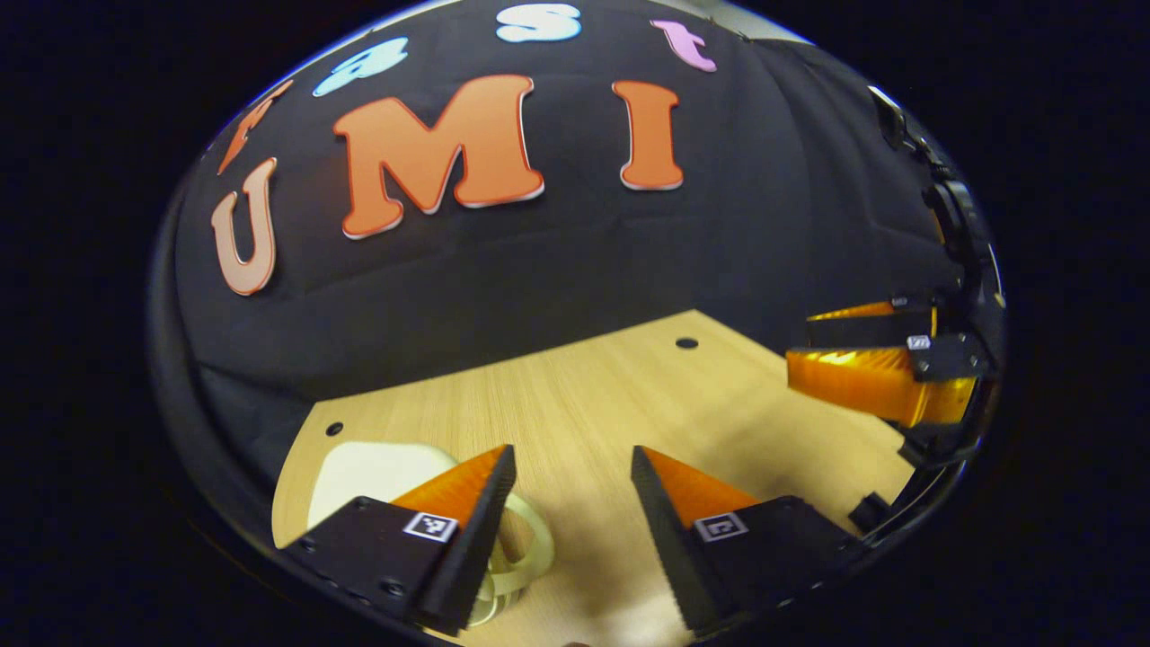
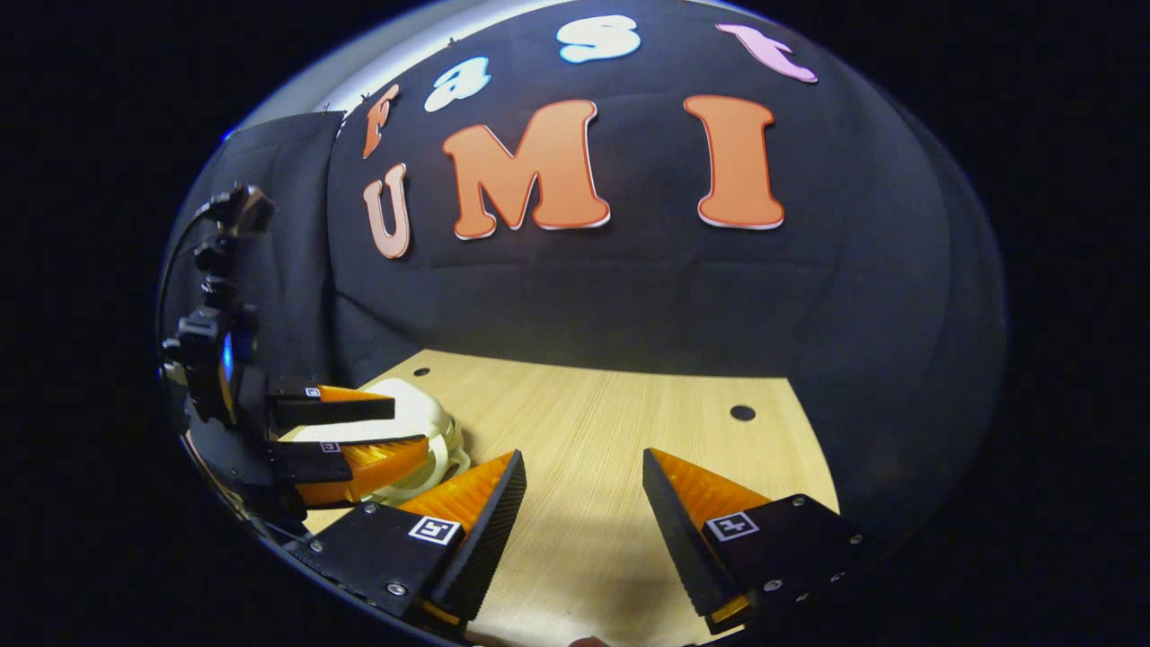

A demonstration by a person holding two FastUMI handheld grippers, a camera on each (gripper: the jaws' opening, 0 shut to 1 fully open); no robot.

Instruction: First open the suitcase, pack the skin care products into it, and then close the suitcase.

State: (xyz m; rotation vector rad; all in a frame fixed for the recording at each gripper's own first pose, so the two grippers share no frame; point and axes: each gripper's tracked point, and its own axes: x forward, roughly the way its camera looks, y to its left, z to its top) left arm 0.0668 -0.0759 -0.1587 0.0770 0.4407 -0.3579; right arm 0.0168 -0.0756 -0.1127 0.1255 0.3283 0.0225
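Observation:
A small cream suitcase (image 1: 373, 472) lies on the wooden table (image 1: 584, 386) at the lower left of the left gripper view, partly hidden behind one finger; its pale handle loop (image 1: 532, 546) sticks out beside that finger. My left gripper (image 1: 575, 454) is open, hovering just right of the case with nothing between its fingers. The right gripper (image 1: 800, 343) hangs open at the far right, above the table. In the right gripper view, my right gripper (image 2: 582, 456) is open over bare wood, and the left gripper (image 2: 409, 427) stands open in front of the suitcase (image 2: 422, 409).
The booth's black cloth wall (image 1: 539, 270) closes off the back of the table. Small dark holes (image 1: 686, 342) mark the tabletop near its far edge. Bare wood (image 2: 611, 404) stretches between the two grippers.

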